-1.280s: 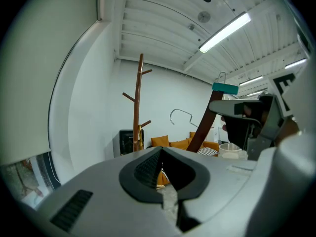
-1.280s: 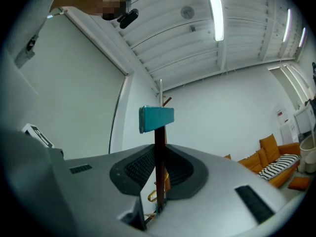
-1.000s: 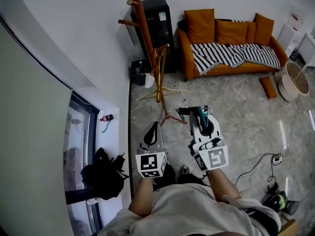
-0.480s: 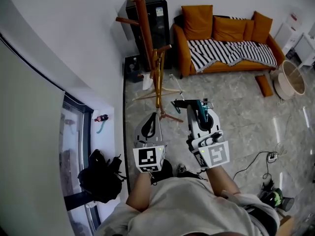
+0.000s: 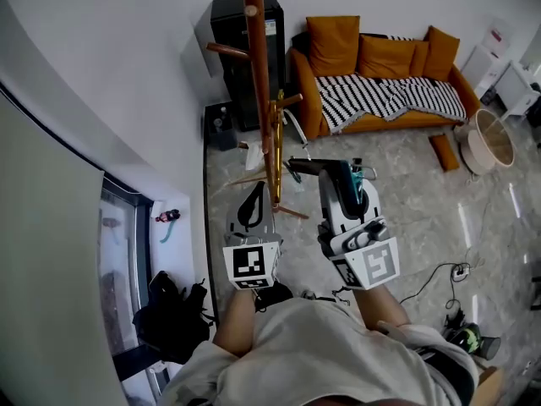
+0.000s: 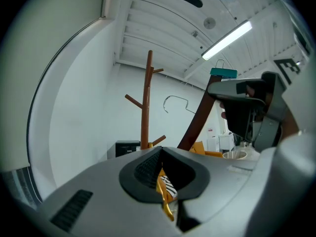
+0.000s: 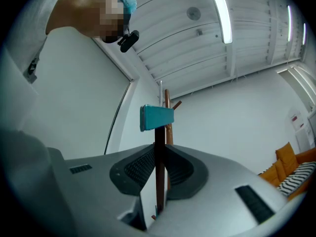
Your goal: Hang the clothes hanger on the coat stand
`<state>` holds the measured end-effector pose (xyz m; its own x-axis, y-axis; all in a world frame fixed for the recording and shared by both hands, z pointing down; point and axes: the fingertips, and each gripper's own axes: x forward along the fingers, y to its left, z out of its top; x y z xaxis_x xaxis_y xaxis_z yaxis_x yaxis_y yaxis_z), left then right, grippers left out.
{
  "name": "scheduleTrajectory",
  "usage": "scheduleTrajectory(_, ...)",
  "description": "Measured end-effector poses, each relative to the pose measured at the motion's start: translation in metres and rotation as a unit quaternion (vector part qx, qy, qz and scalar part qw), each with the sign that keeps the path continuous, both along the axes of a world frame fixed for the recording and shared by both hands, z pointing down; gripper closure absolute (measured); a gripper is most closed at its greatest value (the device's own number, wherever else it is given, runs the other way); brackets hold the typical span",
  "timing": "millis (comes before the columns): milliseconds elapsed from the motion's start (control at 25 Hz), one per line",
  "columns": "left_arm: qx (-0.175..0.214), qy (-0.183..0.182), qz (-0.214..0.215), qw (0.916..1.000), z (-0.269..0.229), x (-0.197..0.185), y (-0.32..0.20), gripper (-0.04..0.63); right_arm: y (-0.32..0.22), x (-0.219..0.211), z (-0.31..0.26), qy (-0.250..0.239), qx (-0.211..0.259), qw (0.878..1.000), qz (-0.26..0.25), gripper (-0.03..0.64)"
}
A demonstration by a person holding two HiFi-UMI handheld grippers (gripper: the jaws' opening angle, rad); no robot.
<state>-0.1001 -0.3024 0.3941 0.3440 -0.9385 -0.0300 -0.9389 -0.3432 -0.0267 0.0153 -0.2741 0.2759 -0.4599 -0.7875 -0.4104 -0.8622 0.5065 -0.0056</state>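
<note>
In the head view, the person stood close to the wooden coat stand, whose pole ran up past the frame with short pegs branching off. The right gripper was clamped on the dark bar of the clothes hanger, which reached leftward toward the pole and sat on no peg yet. The left gripper hung lower, beside a gold pole standing in front of the stand. An orange sofa lay well apart.

In the left gripper view, that gripper's jaws were pressed together on nothing (the gold sliver in the gap behind them was only background). This view alone showed the hanger's wire hook side-on, its open tip turned toward the stand, near the pole but apart from it. The head view flattened that gap.

In the right gripper view, the jaws were closed on the thin brown bar, with a teal clip just above the pads and the stand lined up directly behind. The hook was out of sight here.

To hang the hanger well, I judged that the hook should be raised above a peg's tip and carried over it. It should then be lowered with the grip kept firm so the hanger could not swivel, and released only once the peg bore the weight.
</note>
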Motion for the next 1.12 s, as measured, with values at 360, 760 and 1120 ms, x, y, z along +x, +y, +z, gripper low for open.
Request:
scheduleTrajectory(360,0.015,0.008,0.006,0.9998,-0.014,-0.025,-0.027,0.586,-0.015,-0.032,-0.033,-0.001,0.042,0.999,-0.003,0.565)
scheduleTrajectory(760,0.020,0.013,0.010,0.9997,-0.024,-0.075,-0.066,0.586,-0.059,-0.072,-0.055,-0.047,0.046,0.998,0.015,0.565)
scheduleTrajectory(1120,0.021,0.017,0.050,0.9984,-0.027,-0.089,-0.089,0.586,-0.088,-0.094,-0.064,-0.055,0.059,0.994,0.073,0.565)
